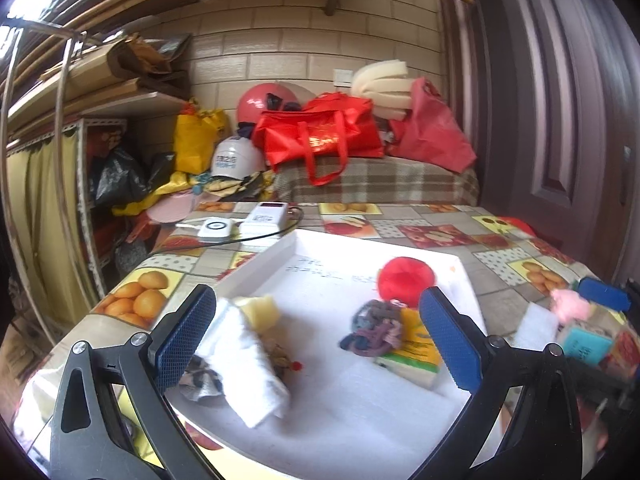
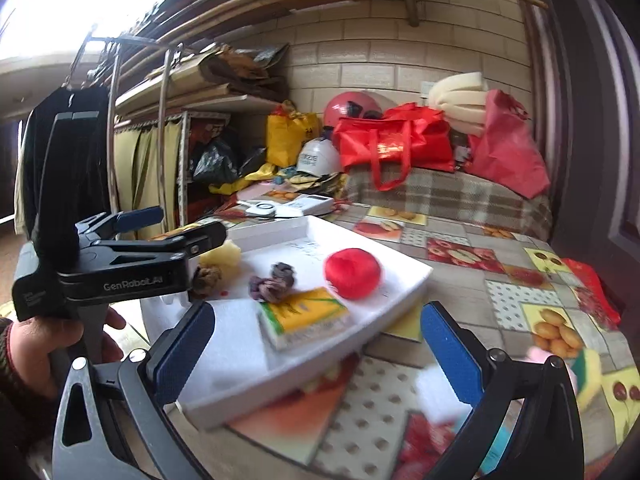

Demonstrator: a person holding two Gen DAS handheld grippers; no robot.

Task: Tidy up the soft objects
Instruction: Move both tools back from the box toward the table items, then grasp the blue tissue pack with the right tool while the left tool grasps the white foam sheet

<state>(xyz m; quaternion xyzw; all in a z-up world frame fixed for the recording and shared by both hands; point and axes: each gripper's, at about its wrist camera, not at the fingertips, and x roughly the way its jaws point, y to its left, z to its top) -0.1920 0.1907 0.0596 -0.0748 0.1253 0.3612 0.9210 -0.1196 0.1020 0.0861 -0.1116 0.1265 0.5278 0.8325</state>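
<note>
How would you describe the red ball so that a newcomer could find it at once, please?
Look at the white tray on the fruit-patterned tablecloth. Near its far corner sits the red ball, behind the yellow tissue pack. It is the tray's only round, plain red thing.

The left tool (image 2: 132, 236) hides the white tray's (image 2: 400, 280) far-left corner; a blurred pink object (image 1: 570, 306) defies identification.

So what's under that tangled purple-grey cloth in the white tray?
The purple-grey cloth lies partly on the yellow tissue pack, partly on the tray floor. Anything beneath the cloth itself is hidden.
</note>
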